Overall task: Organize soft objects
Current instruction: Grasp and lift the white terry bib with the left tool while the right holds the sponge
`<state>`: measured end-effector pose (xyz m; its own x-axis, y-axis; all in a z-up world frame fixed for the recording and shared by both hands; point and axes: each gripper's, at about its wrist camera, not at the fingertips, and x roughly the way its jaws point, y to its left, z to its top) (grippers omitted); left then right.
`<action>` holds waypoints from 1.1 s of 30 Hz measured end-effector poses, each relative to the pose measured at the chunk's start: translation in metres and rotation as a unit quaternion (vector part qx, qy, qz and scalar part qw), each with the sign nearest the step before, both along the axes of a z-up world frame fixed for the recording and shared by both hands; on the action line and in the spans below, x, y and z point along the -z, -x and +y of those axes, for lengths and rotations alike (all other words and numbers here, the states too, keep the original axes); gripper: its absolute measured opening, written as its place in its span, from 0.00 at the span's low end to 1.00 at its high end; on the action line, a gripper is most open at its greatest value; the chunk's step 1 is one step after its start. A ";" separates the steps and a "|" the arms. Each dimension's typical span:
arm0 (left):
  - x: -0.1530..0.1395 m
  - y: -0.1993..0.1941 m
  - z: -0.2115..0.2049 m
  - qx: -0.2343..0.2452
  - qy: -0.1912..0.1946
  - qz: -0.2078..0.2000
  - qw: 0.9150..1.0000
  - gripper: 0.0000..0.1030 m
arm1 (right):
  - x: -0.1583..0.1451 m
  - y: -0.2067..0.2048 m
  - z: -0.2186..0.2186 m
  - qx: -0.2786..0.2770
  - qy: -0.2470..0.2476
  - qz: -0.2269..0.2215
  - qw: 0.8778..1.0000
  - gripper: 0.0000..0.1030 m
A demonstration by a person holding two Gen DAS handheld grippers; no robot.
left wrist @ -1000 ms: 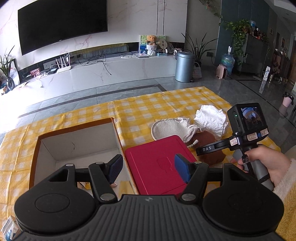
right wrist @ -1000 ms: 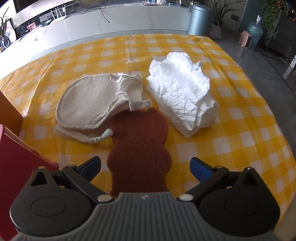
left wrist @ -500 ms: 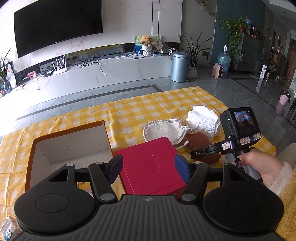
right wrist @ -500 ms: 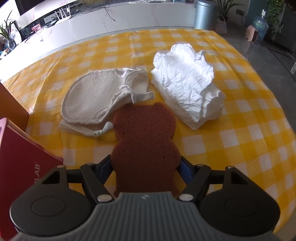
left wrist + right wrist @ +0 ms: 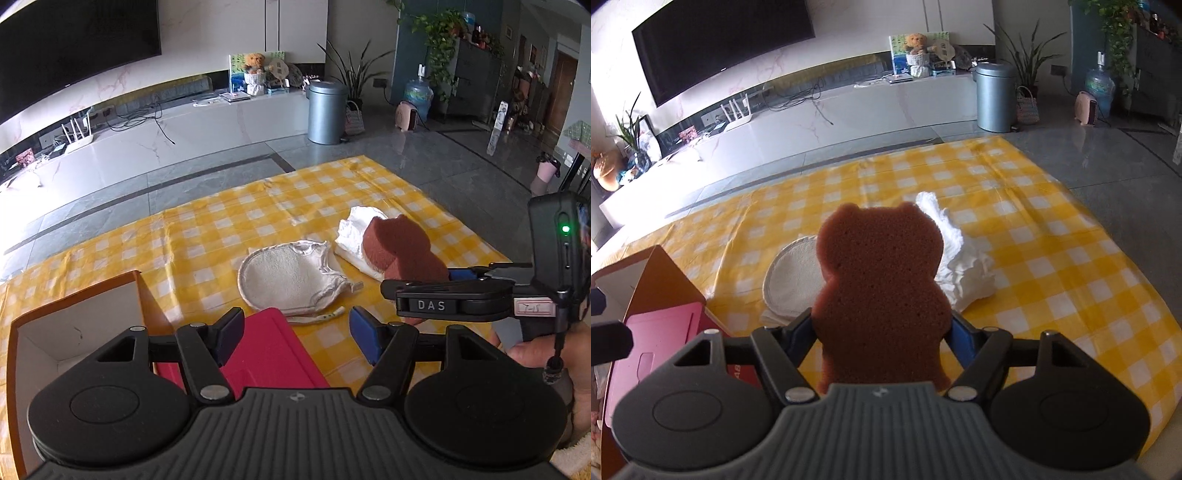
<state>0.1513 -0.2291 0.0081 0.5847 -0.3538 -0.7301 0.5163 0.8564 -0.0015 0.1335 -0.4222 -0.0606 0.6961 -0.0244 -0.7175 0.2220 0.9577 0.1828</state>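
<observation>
My right gripper is shut on a brown bear-shaped sponge and holds it lifted above the yellow checked tablecloth; the sponge also shows in the left wrist view. A cream round mitt and a crumpled white cloth lie on the cloth beyond. My left gripper is open and empty above a red box lid. An open cardboard box stands to the left.
The tablecloth ends at the right and far sides, with grey floor beyond. A thin white stick-like item lies by the mitt. A grey bin and a TV bench stand far back.
The right gripper closed on the bear sponge and lifted it off the tablecloth, tilting upward. The left gripper stayed open and shifted slightly right.
</observation>
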 end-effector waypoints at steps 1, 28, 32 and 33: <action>0.003 -0.005 -0.006 -0.001 -0.005 0.004 1.000 0.75 | 0.001 0.003 -0.005 0.008 -0.003 0.000 1.000 0.70; 0.113 -0.164 -0.113 -0.009 -0.040 0.245 0.969 0.81 | 0.026 0.008 -0.052 0.062 -0.077 0.005 0.995 0.71; 0.133 -0.177 -0.123 -0.037 -0.049 0.263 0.963 0.82 | 0.034 0.006 -0.056 0.071 -0.073 0.020 0.995 0.71; 0.137 -0.178 -0.125 -0.043 -0.054 0.261 0.963 0.83 | 0.036 0.005 -0.057 0.075 -0.069 0.026 0.994 0.71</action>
